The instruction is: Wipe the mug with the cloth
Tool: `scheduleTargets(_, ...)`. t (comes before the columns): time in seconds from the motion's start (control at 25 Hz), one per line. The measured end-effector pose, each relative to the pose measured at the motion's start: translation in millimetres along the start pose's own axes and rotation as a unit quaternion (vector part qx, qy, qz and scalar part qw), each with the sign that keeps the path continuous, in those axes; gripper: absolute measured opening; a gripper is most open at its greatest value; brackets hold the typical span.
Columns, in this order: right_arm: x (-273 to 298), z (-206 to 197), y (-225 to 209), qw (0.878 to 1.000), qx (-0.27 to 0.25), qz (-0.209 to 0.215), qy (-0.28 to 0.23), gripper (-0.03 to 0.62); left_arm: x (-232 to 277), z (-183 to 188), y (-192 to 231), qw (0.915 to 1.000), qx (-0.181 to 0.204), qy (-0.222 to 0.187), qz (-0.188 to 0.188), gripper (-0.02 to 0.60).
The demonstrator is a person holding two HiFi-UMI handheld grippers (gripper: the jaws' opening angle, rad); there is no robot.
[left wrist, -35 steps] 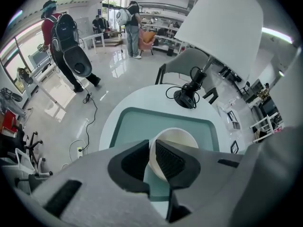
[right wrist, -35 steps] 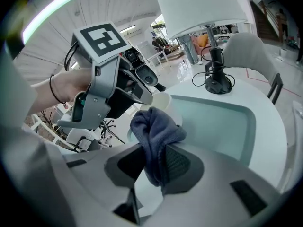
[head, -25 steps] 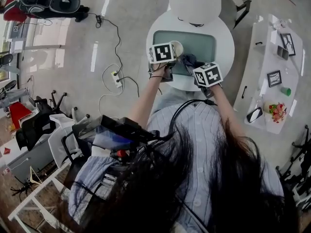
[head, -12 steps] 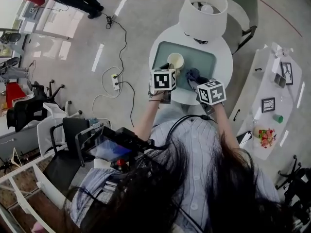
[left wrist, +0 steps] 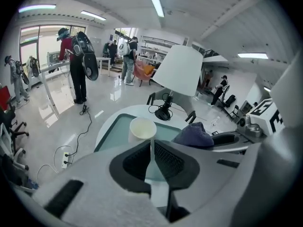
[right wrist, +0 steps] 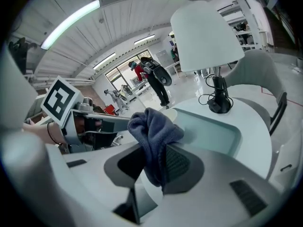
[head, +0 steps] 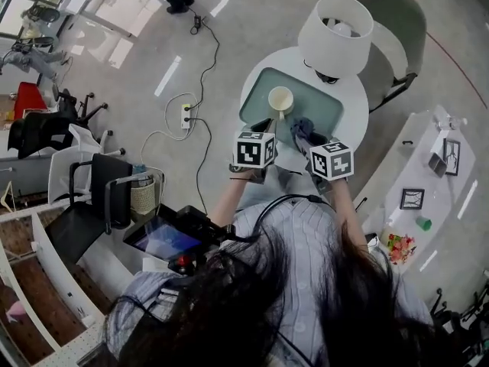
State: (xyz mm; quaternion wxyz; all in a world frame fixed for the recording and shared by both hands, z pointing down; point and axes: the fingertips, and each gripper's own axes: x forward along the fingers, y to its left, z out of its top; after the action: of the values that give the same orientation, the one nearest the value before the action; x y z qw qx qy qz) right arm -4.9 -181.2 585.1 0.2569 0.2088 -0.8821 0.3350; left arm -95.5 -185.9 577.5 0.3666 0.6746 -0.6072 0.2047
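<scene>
The cream mug stands upright on the green tray, alone and touched by nothing. My left gripper hangs short of it at the tray's near edge. Its jaws are shut, with only a hairline gap and nothing between them. To the right, my right gripper is shut on the dark blue cloth. The cloth bunches above the jaws and hangs down between them. It is held near the tray's front edge, apart from the mug.
The tray lies on a round white table. A white lamp stands at the table's far side, with a chair behind it. A white shelf with small items is to the right. Cables and a power strip lie on the floor at left.
Both grippers have drawn back toward the person, away from the tray's middle. The left gripper was right beside the mug and is now apart from it. The cloth stays in the right gripper.
</scene>
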Motion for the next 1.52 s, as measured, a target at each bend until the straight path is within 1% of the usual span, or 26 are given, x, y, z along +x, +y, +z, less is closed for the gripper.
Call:
scheduleTargets(0.12, 0, -4, 0, 1.000, 0.012, 0.008, -0.001, 0.098, -9, -3, -2, 0.9998, 0.015, 0.000, 0.010, 0.040)
scheduleTargets(0.32, 3, -10, 4, 0.999, 0.026, 0.019, -0.004, 0.098, -21, -11, -3, 0.9998, 0.012, 0.003, 0.014, 0.040)
scheduleTargets(0.52, 8, -11, 11, 0.999, 0.029, 0.026, -0.008, 0.098, -25, -16, -5, 0.9998, 0.018, 0.007, 0.005, 0.040)
scheduleTargets(0.68, 8, -14, 12, 0.999, 0.029, 0.017, -0.010, 0.098, -27, -19, -9, 0.9997, 0.023, 0.006, -0.005, 0.040)
scheduleTargets(0.8, 7, -15, 23, 1.000, 0.024, 0.013, -0.014, 0.098, -35, -24, -5, 0.9997, 0.020, 0.001, -0.012, 0.040)
scheduleTargets(0.88, 5, -16, 31, 1.000, 0.020, 0.010, -0.017, 0.098, -43, -28, -4, 0.9996, 0.021, -0.001, -0.017, 0.040)
scheduleTargets(1.0, 3, -21, 47, 1.000, 0.020, 0.006, -0.023, 0.098, -59, -39, -3, 0.9989, 0.037, 0.001, -0.028, 0.040)
scheduleTargets(1.12, 6, -27, 74, 0.999, 0.017, 0.005, -0.030, 0.098, -82, -50, 4, 0.9976, 0.058, -0.006, -0.038, 0.040)
scheduleTargets(1.2, 6, -33, 92, 0.999, 0.013, 0.000, -0.033, 0.098, -98, -60, 9, 0.9968, 0.063, -0.013, -0.047, 0.040)
scheduleTargets(1.32, 0, -49, 116, 0.999, 0.012, -0.010, -0.037, 0.098, -119, -81, 12, 0.9958, 0.068, -0.016, -0.060, 0.040)
scheduleTargets(1.52, -10, -80, 154, 0.998, 0.016, -0.026, -0.051, 0.098, -156, -121, 21, 0.9942, 0.081, -0.020, -0.068, 0.040)
